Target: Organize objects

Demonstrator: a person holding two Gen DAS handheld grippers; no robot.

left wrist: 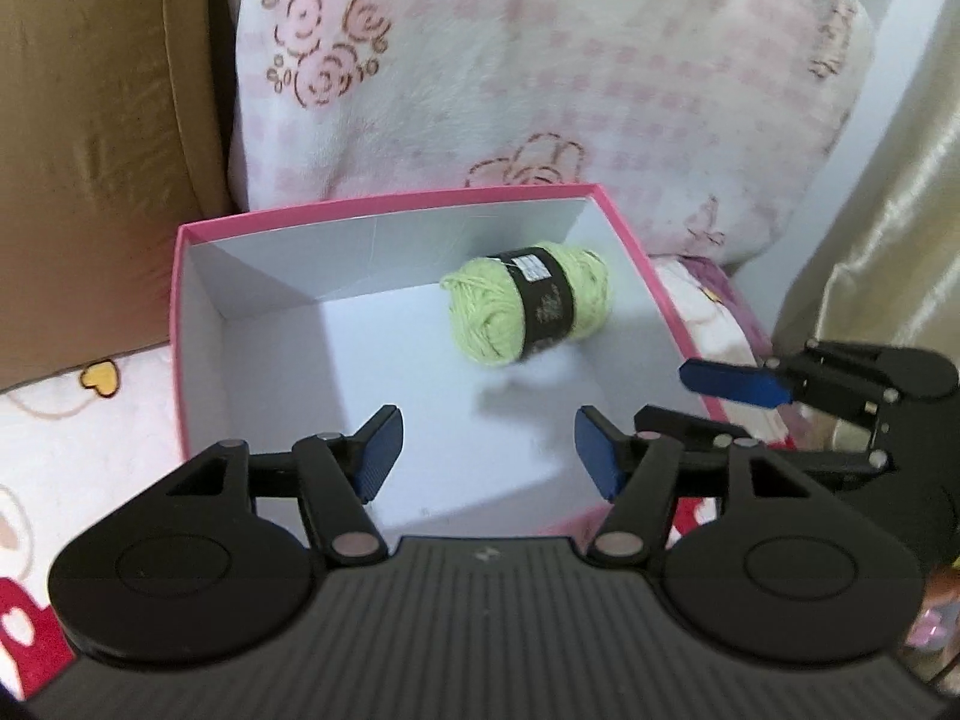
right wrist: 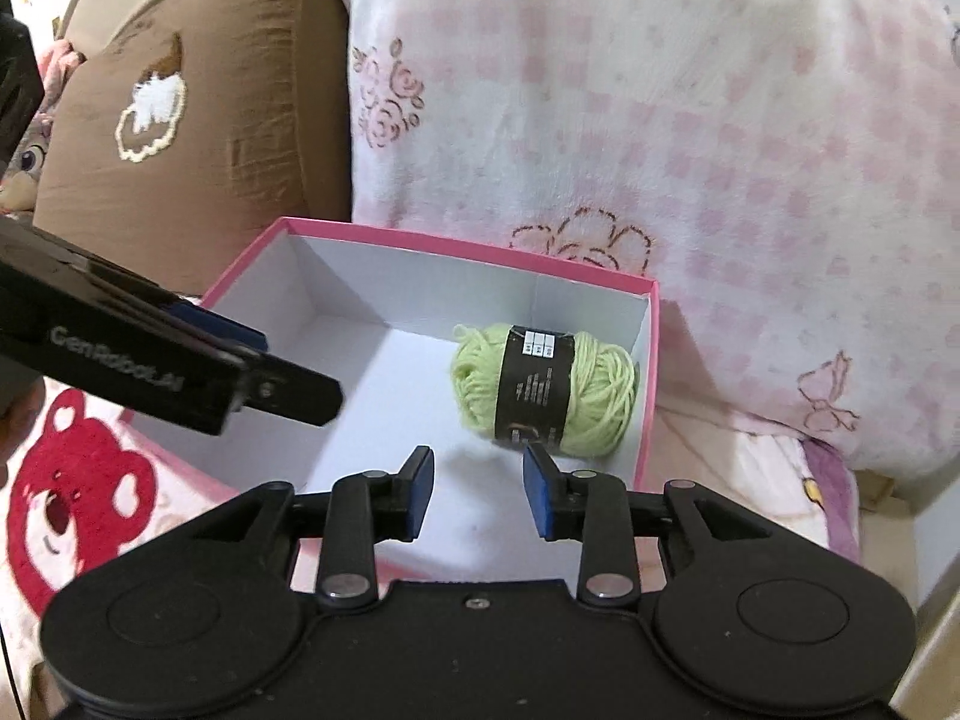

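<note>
We see the ball of green yarn (left wrist: 528, 303) lying on its side inside the pink box (left wrist: 396, 204), near the far right corner. Our left claw (left wrist: 486, 450) and right claw (right wrist: 477, 489) both hang above the box with jaws apart and nothing between them. Only the right view shows the brown cushion (right wrist: 198, 108) with its white patch and the red bear print (right wrist: 78, 480); the left view shows a beige curtain (left wrist: 900, 180).

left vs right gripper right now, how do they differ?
The left gripper has its jaws spread wider; the right gripper stands narrower. The left sits over the pink cardboard box's near middle; the right sits nearer the green yarn ball. Both are open and empty.
</note>
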